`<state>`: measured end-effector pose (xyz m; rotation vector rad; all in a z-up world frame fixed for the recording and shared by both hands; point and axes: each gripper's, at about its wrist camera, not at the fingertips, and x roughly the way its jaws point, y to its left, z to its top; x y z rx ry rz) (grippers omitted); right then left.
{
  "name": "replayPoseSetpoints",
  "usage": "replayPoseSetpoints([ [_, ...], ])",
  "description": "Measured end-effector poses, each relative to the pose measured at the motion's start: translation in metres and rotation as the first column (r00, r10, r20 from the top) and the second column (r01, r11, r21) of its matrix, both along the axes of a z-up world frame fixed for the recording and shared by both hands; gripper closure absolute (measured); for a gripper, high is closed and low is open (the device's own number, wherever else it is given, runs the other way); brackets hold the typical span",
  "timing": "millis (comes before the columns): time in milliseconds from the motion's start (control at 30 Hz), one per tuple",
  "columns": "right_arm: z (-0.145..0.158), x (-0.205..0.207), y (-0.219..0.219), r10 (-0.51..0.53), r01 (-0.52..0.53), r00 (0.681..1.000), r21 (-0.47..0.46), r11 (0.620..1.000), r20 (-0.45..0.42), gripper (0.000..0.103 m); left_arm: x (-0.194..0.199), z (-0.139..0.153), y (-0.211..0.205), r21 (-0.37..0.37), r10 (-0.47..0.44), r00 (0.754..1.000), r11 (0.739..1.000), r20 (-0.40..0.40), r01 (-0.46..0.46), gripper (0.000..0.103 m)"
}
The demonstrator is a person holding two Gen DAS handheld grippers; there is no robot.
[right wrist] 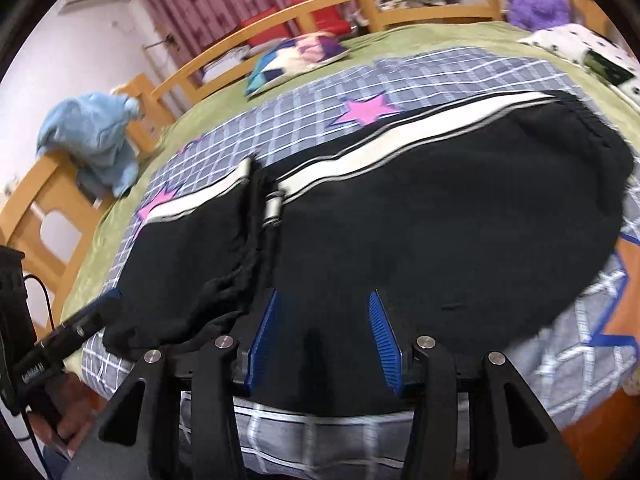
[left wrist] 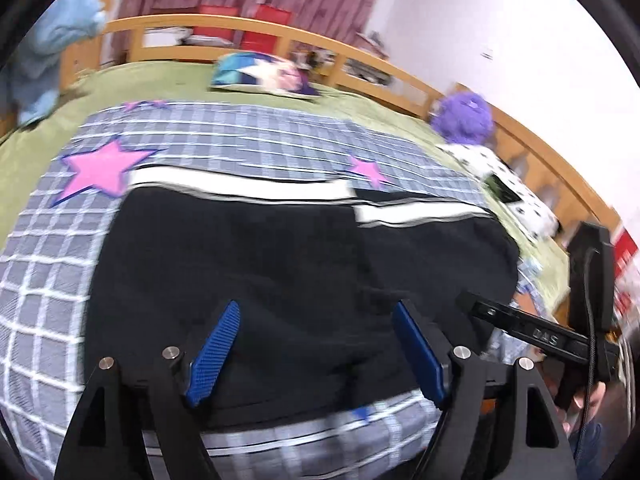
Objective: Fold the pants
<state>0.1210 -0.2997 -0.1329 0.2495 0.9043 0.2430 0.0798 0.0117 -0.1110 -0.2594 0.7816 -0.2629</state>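
Note:
Black pants point(left wrist: 280, 248) with a white side stripe point(left wrist: 240, 182) lie flat on a plaid blanket. My left gripper point(left wrist: 316, 306) hovers over their near edge, blue pads wide apart and nothing pinched. In the right wrist view the pants point(right wrist: 440, 220) show a bunched ridge point(right wrist: 252, 240) across the cloth, with a metal cord end point(right wrist: 274, 208) beside it. My right gripper point(right wrist: 324, 294) stands open over the near edge, its pads clear of the black cloth beneath. A finger point(left wrist: 500, 316) of the right gripper shows at the right of the left wrist view.
The grey plaid blanket point(left wrist: 48, 280) with pink stars covers a green bedspread point(left wrist: 24, 160). A wooden rail point(left wrist: 320, 40) rings the bed. A colourful pillow point(left wrist: 260, 74), a purple plush toy point(left wrist: 464, 116), a spotted white cushion point(left wrist: 512, 184) and a blue garment point(right wrist: 92, 136) lie around.

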Motion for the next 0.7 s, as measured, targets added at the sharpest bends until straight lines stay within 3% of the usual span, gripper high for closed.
replayPoseSetpoints([
  [100,0.0,0.006,0.027,0.073,-0.073,0.997,0.002,0.997,0.027,0.057,0.002,-0.009,0.032,-0.023,0.09,0.995,0.996,-0.051,-0.091,0.025],
  [233,-0.005,0.015,0.064,0.135,-0.134,0.99,-0.029,0.991,0.041,0.057,-0.003,-0.017,0.074,-0.115,0.176,0.981,0.976,-0.083,-0.185,0.025],
  [300,-0.014,0.022,0.081,0.132,-0.13,0.991,-0.081,0.988,0.019,0.068,-0.008,-0.02,0.092,-0.175,0.199,0.975,0.961,-0.102,-0.214,0.025],
  [333,-0.019,0.024,0.089,0.152,-0.151,0.988,-0.093,0.984,0.004,0.083,-0.008,-0.022,0.097,-0.201,0.2,0.974,0.955,-0.109,-0.219,0.025],
  [400,-0.013,0.022,0.093,0.176,-0.168,0.983,-0.134,0.977,0.048,0.087,-0.01,-0.024,0.107,-0.246,0.208,0.97,0.941,-0.123,-0.233,0.025],
  [433,-0.002,0.019,0.078,0.155,-0.153,0.983,-0.027,0.988,0.095,0.087,-0.01,-0.023,0.112,-0.254,0.216,0.968,0.937,-0.126,-0.242,0.025],
  [500,0.01,0.013,0.042,0.09,-0.117,0.988,0.22,0.968,0.126,0.087,-0.013,-0.021,0.117,-0.254,0.235,0.965,0.932,-0.117,-0.257,0.025],
  [533,0.01,0.01,0.032,0.07,-0.094,0.992,0.232,0.968,0.11,0.087,-0.014,-0.02,0.12,-0.251,0.245,0.963,0.931,-0.113,-0.266,0.025],
  [600,-0.003,0.005,0.035,0.087,-0.092,0.995,0.156,0.983,0.039,0.087,-0.016,-0.021,0.125,-0.25,0.25,0.961,0.93,-0.114,-0.271,0.025],
  [667,-0.028,0.005,0.053,0.169,-0.165,0.982,0.054,0.985,-0.085,0.077,-0.014,-0.024,0.129,-0.251,0.242,0.962,0.93,-0.127,-0.267,0.025],
  [700,-0.035,0.003,0.059,0.189,-0.189,0.976,0.01,0.982,-0.106,0.074,-0.013,-0.026,0.13,-0.252,0.24,0.961,0.93,-0.14,-0.269,0.025],
])
